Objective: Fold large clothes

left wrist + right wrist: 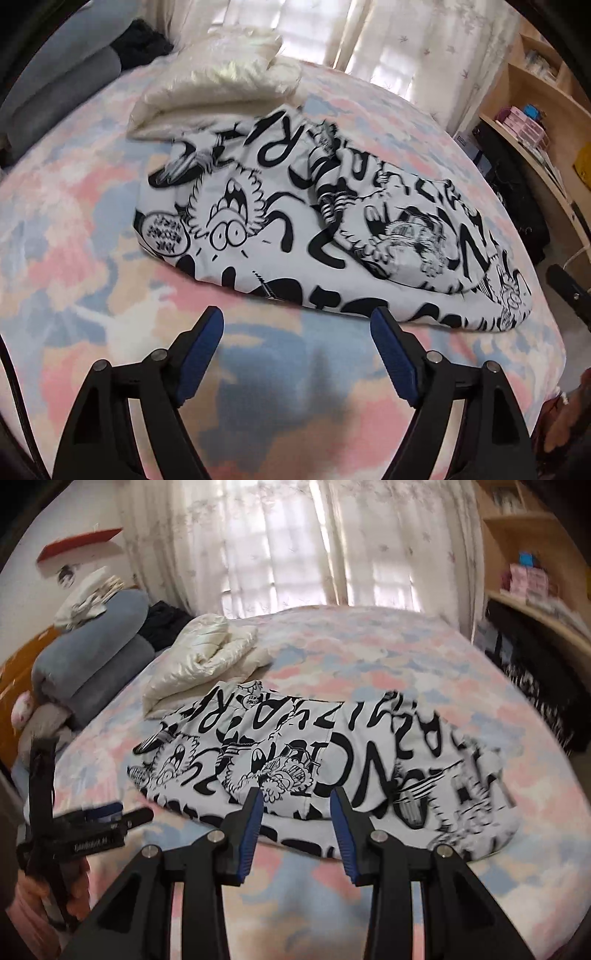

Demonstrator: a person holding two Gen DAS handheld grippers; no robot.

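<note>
While the printed garment [295, 236] lies rumpled, partly doubled mid-bed, near the cream bundle [218, 81], both the left gripper [297, 325] and right gripper [297, 805] hang spread, empty; folding's barely begun.

Black gripper [297, 321] arms, blue ribbed pads [251, 834], silver screws.

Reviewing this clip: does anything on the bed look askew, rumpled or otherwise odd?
Yes. The black-and-white printed garment lies unevenly, with a bunched ridge of fabric across its middle, and its far corner overlaps the cream quilt. Both the left gripper and right gripper have open jaws holding nothing.
</note>
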